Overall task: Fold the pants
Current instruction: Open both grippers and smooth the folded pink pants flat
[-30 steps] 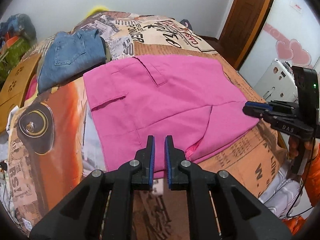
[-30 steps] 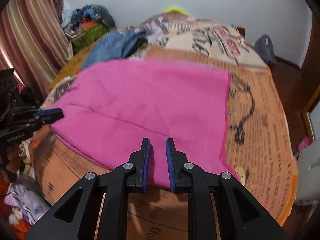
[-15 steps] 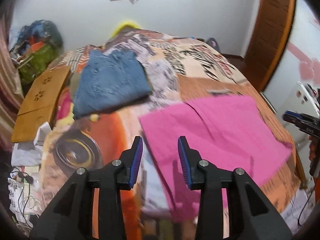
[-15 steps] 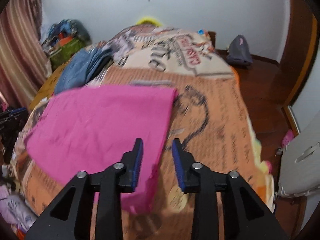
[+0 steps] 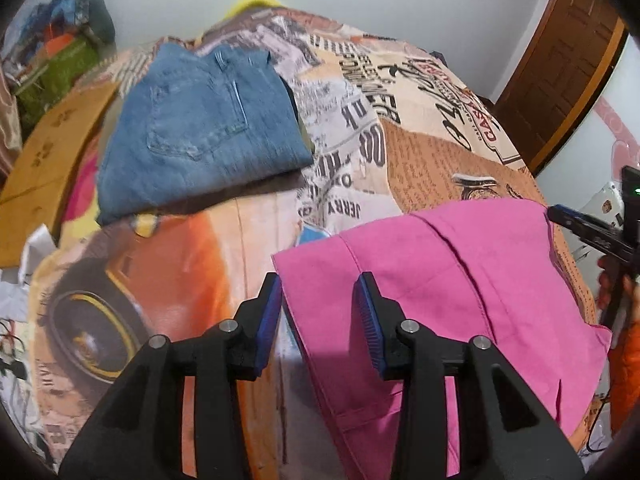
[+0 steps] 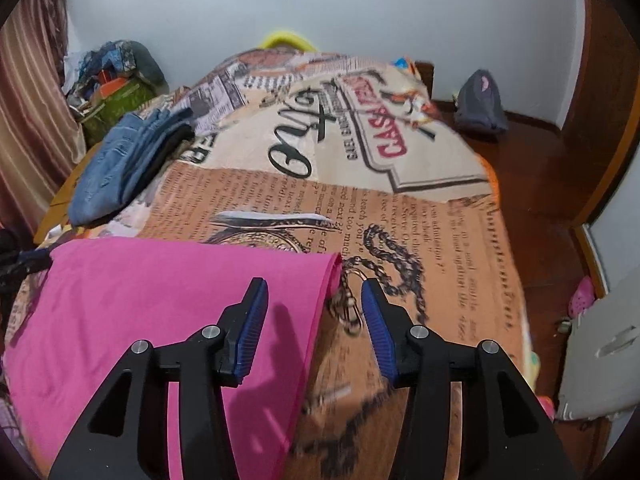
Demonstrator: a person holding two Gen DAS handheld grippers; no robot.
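Left wrist view: my left gripper [image 5: 318, 308], jaws just parted and gripping nothing, hangs over the left corner of the pink pants [image 5: 460, 280] on the bed [image 5: 192, 256]; folded jeans [image 5: 200, 128] lie well beyond.

Right wrist view: my right gripper [image 6: 314, 326], jaws just opened wider and empty, straddles the pants' right edge [image 6: 316, 320]; bare bedspread lies right.

Pants [image 5: 460, 280] on bed [image 5: 420, 152], jeans [image 5: 200, 128] behind.

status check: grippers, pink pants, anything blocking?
Left gripper and right gripper open, jaws just opened, gripping nothing. Pink pants lie folded on bed. Folded jeans lie apart, not blocking.
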